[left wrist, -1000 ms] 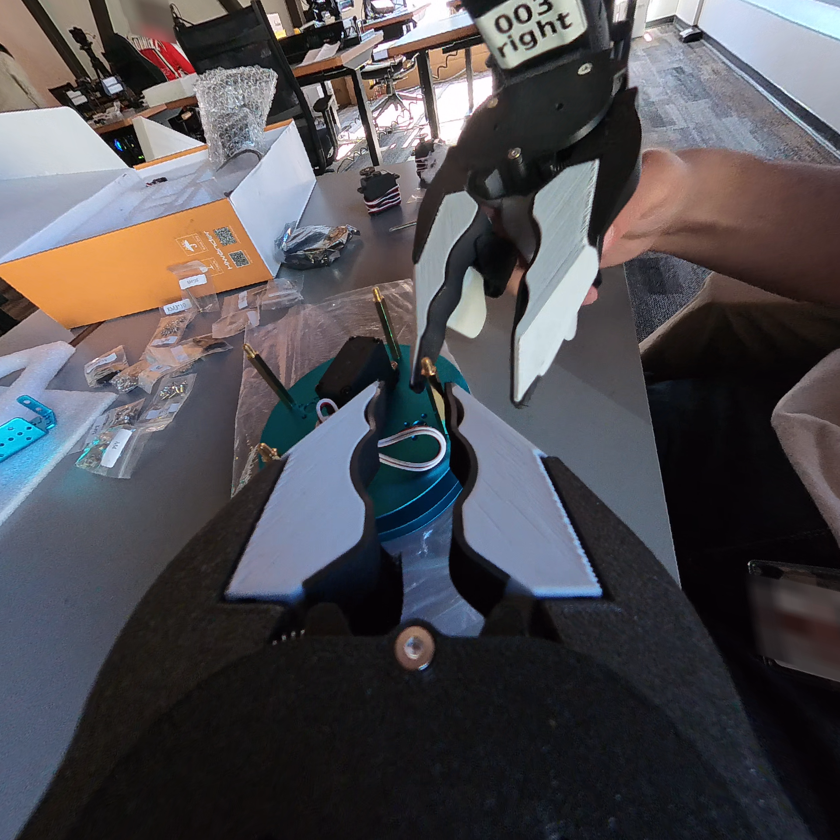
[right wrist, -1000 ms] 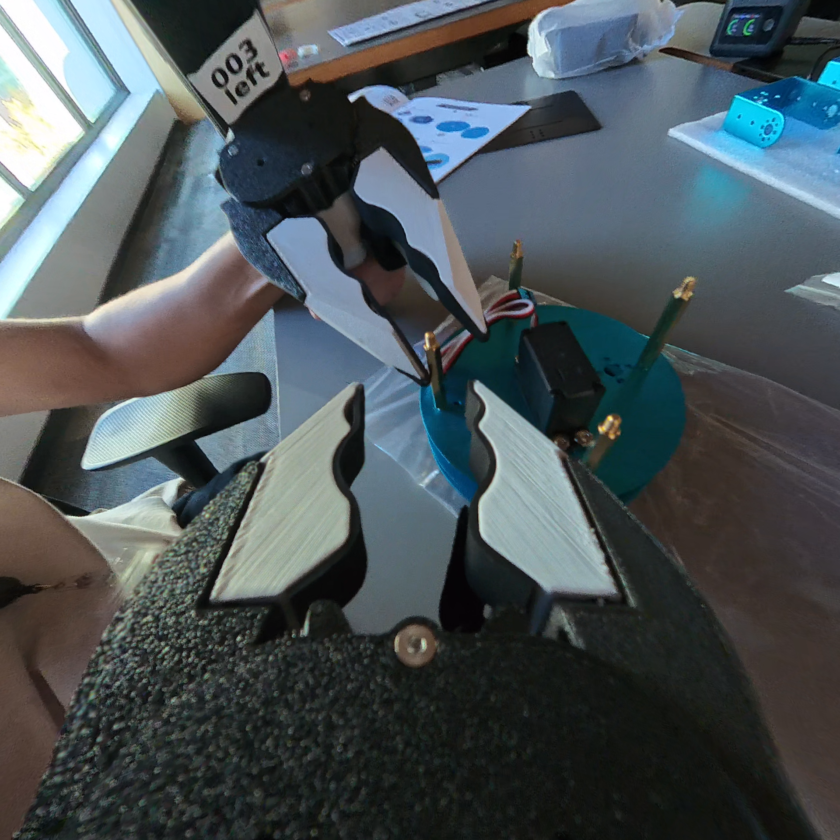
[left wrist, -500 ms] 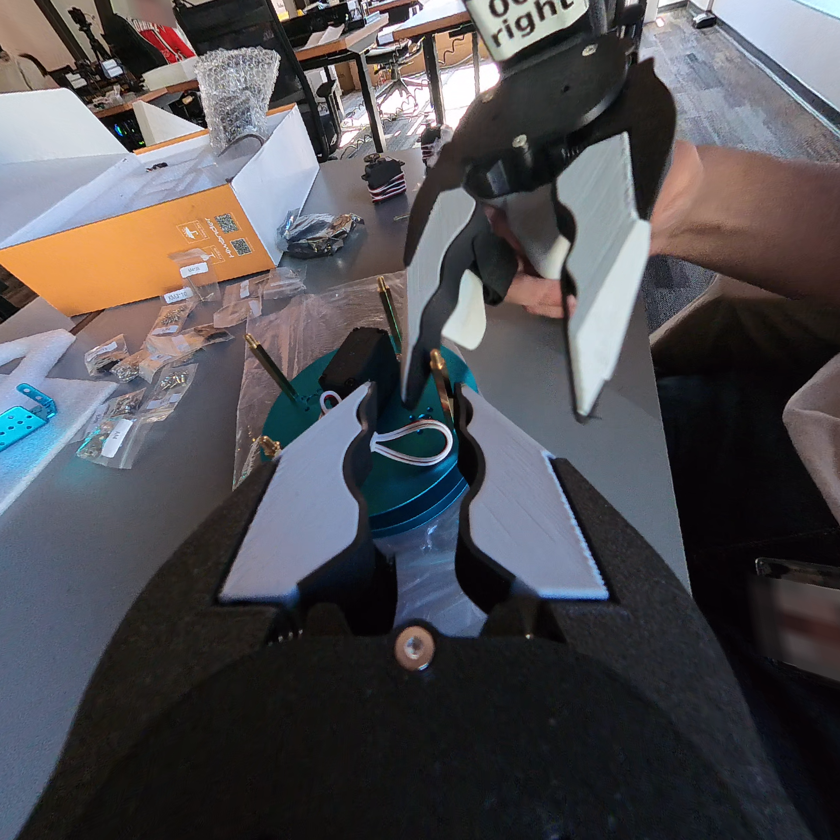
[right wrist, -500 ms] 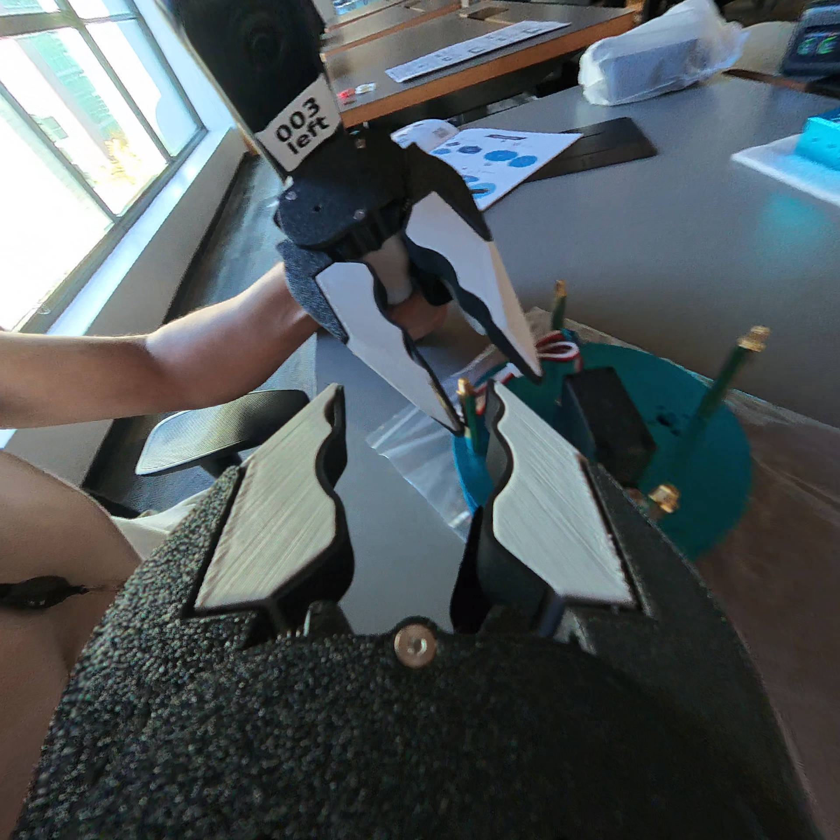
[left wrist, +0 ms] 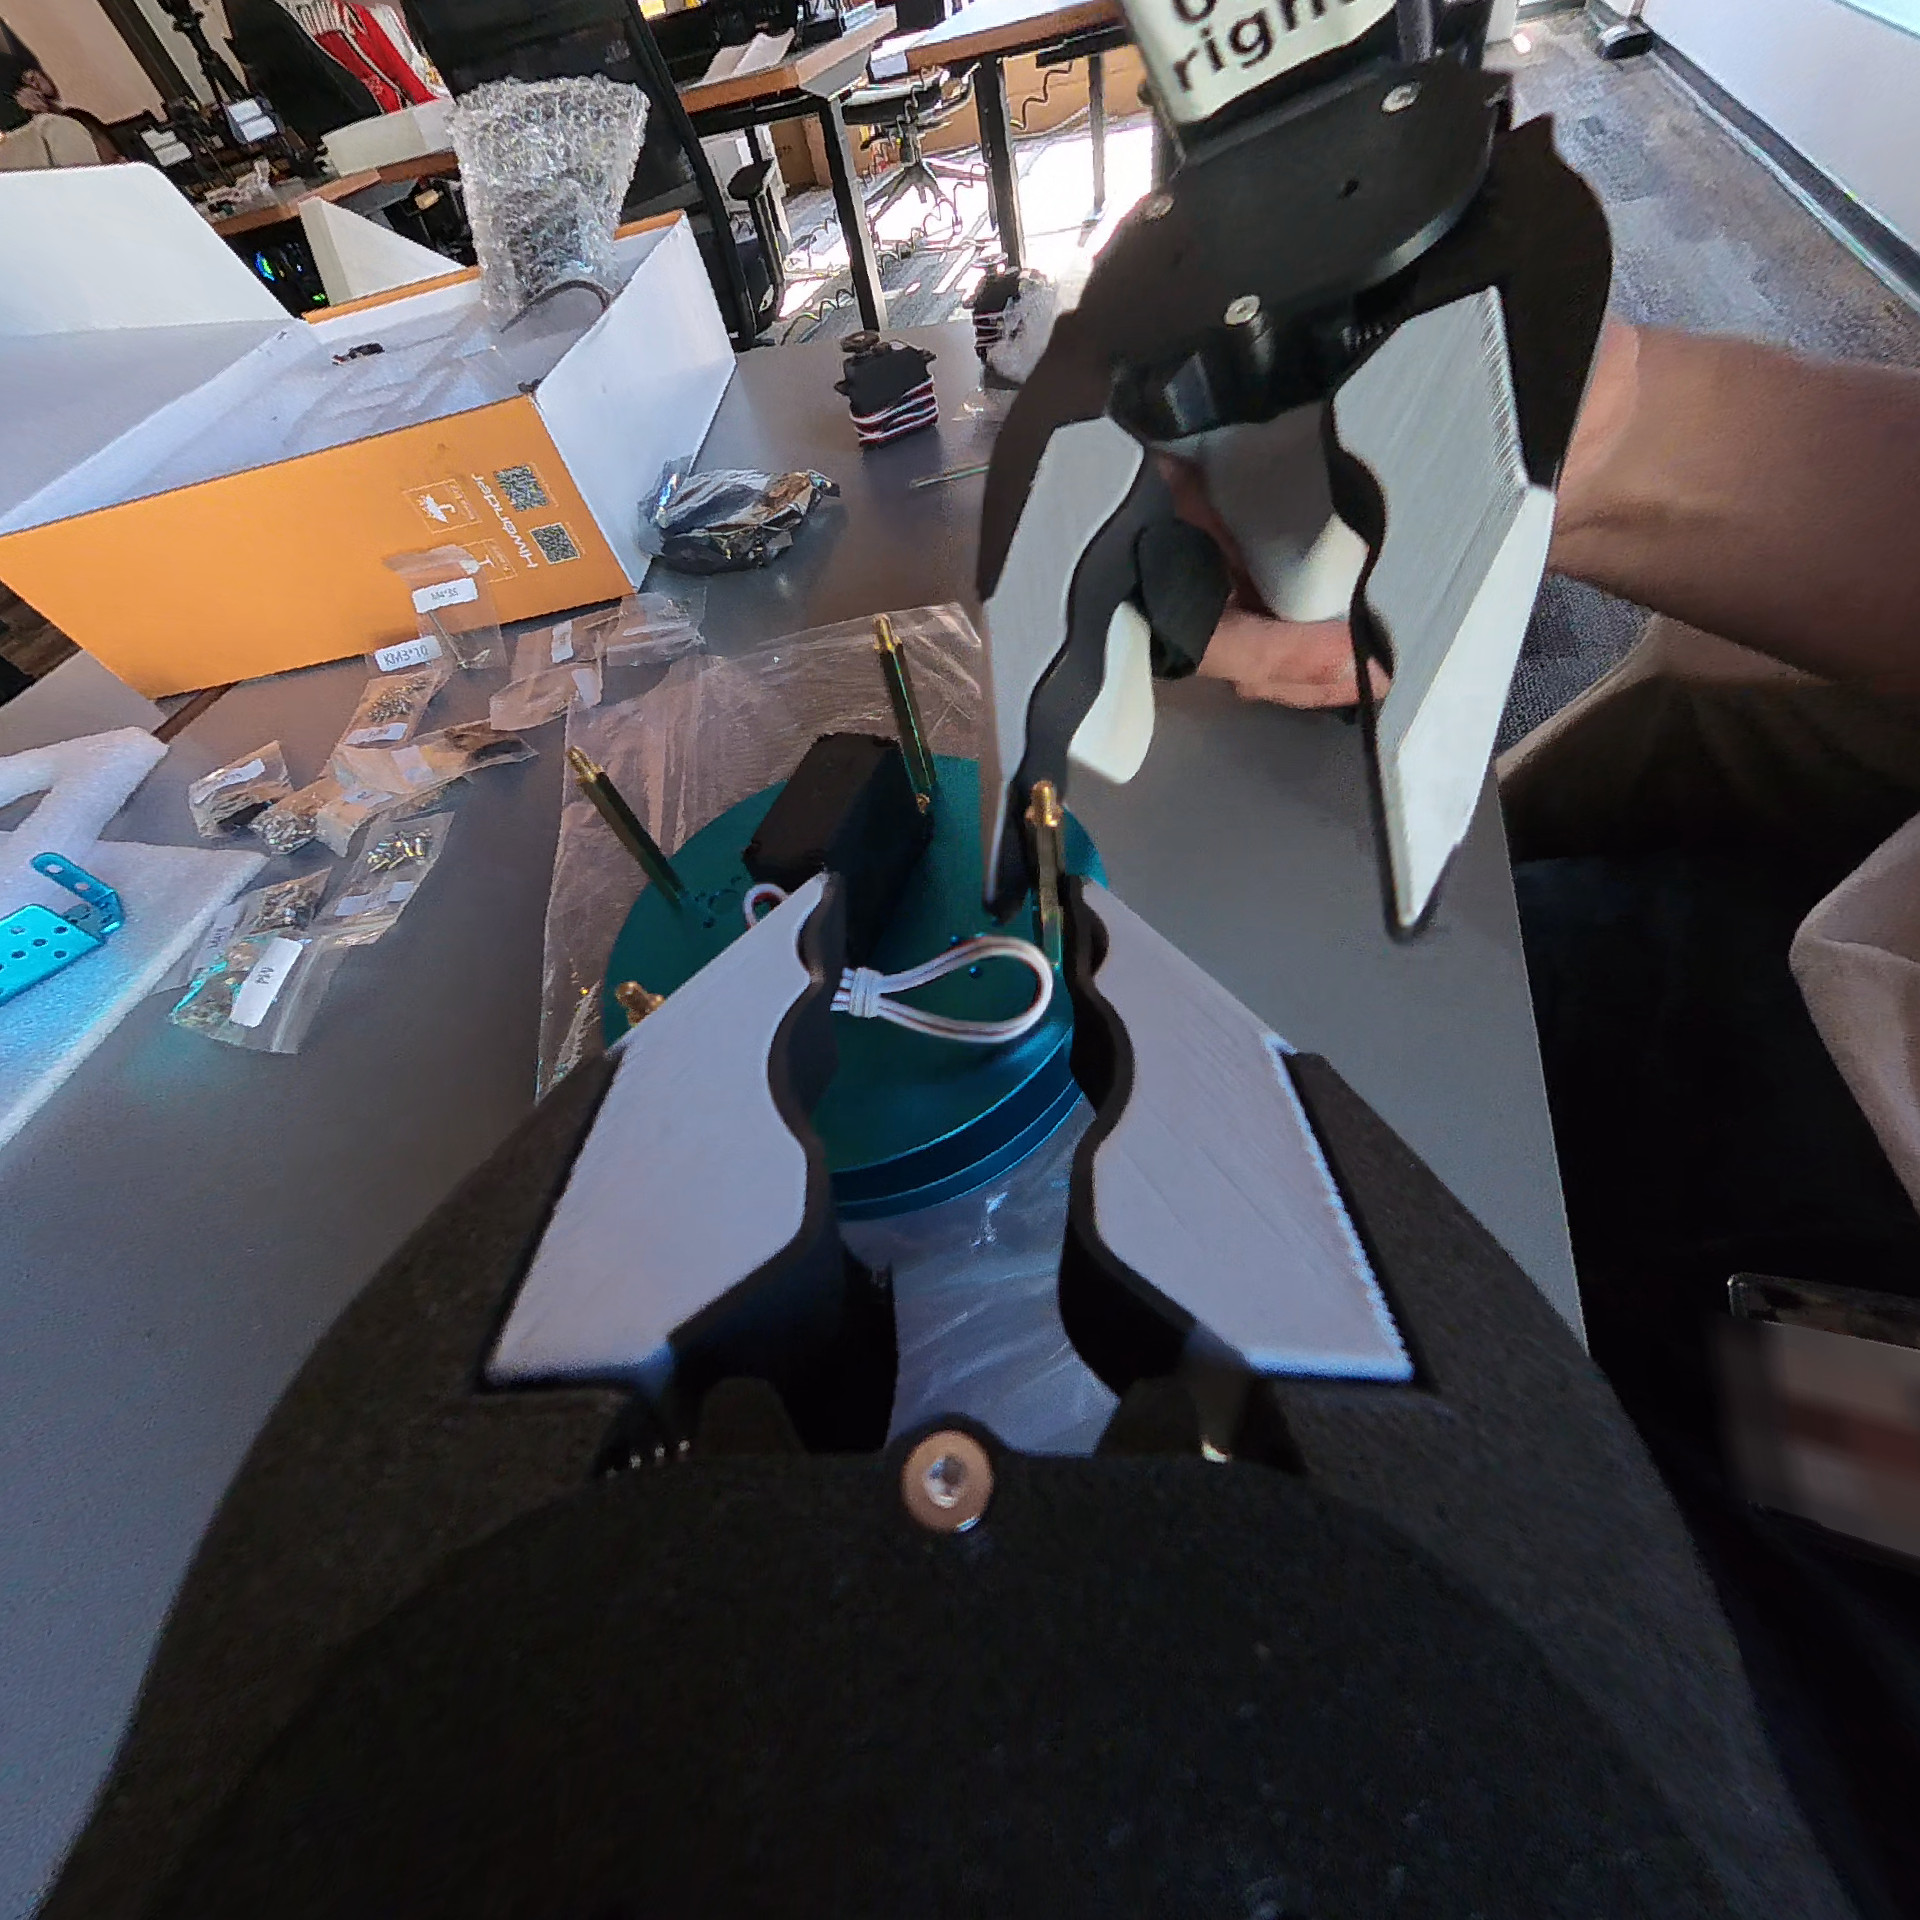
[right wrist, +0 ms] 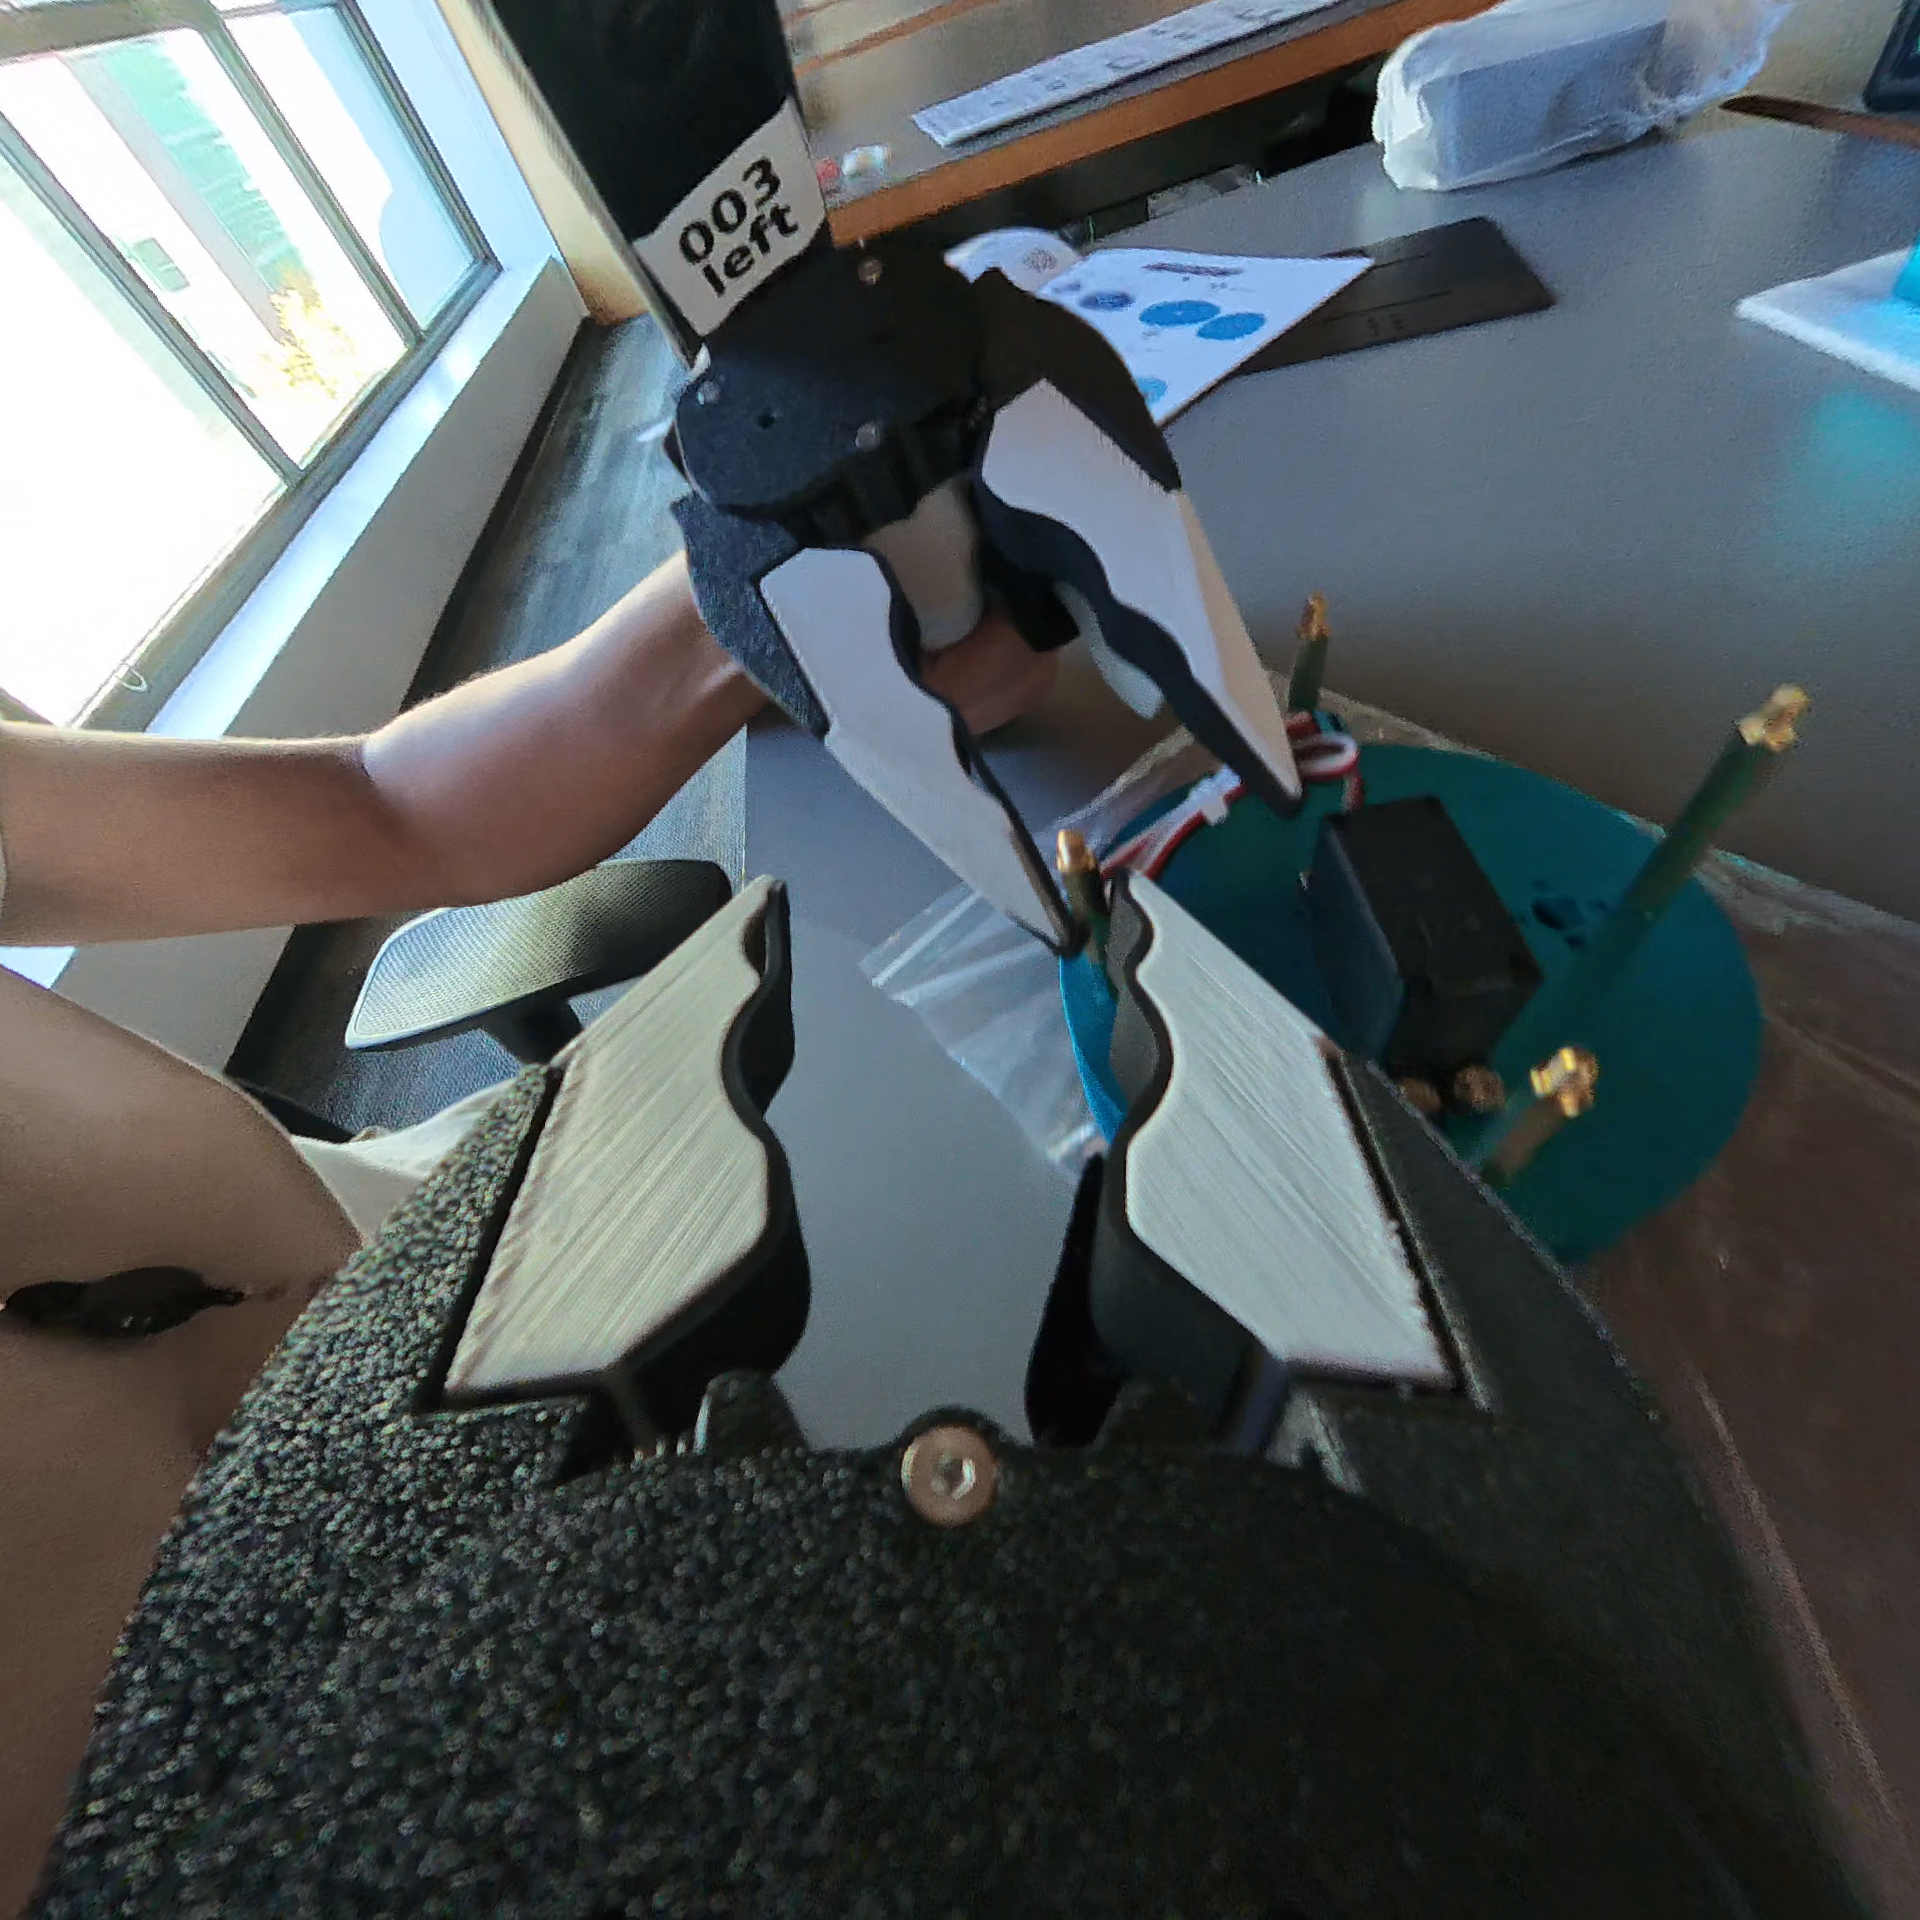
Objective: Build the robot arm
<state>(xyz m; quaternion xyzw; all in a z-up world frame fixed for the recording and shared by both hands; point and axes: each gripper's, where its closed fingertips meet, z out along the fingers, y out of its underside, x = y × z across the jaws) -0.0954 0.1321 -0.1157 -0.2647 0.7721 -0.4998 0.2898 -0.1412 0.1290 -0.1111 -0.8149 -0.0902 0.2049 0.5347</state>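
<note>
Left wrist view: both labelled claws, left claw (left wrist: 951, 925) and right claw (left wrist: 1205, 914), spread beside a brass standoff (left wrist: 1045, 873).

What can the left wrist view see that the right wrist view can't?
Only the left wrist view: an orange box, bubble wrap and small screw bags.

Only the right wrist view: a window, a printed sheet and a chair armrest.

Both: the teal disc with its brass posts, black servo, and both open hand-held grippers.

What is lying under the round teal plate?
A clear plastic bag lies flat under the teal plate, on the grey table. What the plate itself covers cannot be seen.
</note>
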